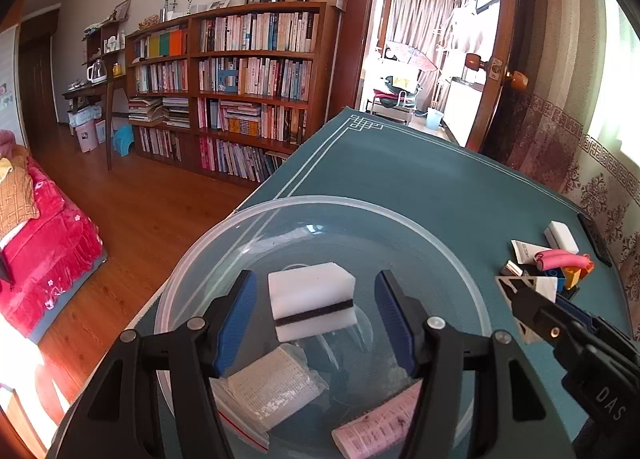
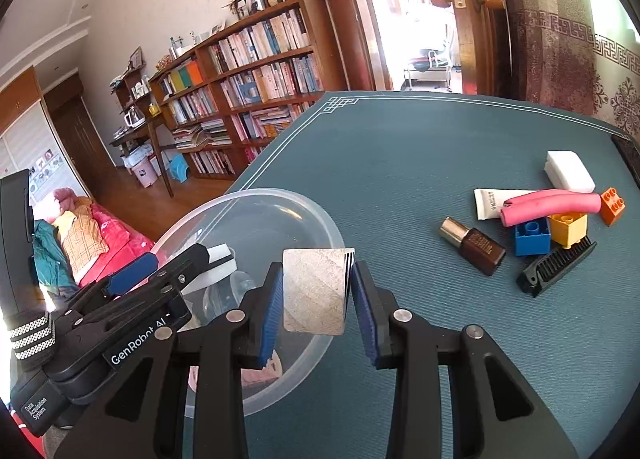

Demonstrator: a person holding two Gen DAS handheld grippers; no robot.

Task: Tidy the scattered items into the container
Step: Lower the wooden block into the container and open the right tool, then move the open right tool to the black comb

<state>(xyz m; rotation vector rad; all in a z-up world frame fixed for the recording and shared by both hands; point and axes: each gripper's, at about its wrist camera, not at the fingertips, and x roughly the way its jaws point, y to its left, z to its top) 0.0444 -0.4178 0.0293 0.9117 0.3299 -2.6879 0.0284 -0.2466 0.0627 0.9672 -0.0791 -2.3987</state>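
Nearest you, your left gripper (image 1: 316, 319) hangs over the clear bowl (image 1: 192, 255) with its fingers spread wide, the 1 white sponge (image 1: 312, 299) with a black stripe lying loose between them. Also in the bowl are 1 zip bag (image 1: 272, 387) and 1 pink tube (image 1: 376, 431).

Your right gripper (image 2: 316, 295) pinches 1 silver card (image 2: 316, 287) over the bowl's near-right rim.

Farther right on the teal mat (image 2: 400, 163) lies the scattered cluster: 1 brown bottle (image 2: 474, 245), 1 black comb (image 2: 556, 267), 1 blue brick (image 2: 532, 237), 1 yellow brick (image 2: 568, 227), 1 orange brick (image 2: 613, 205), 1 pink roller (image 2: 550, 205), 1 white tube (image 2: 490, 201), and farthest, 1 white block (image 2: 568, 171).
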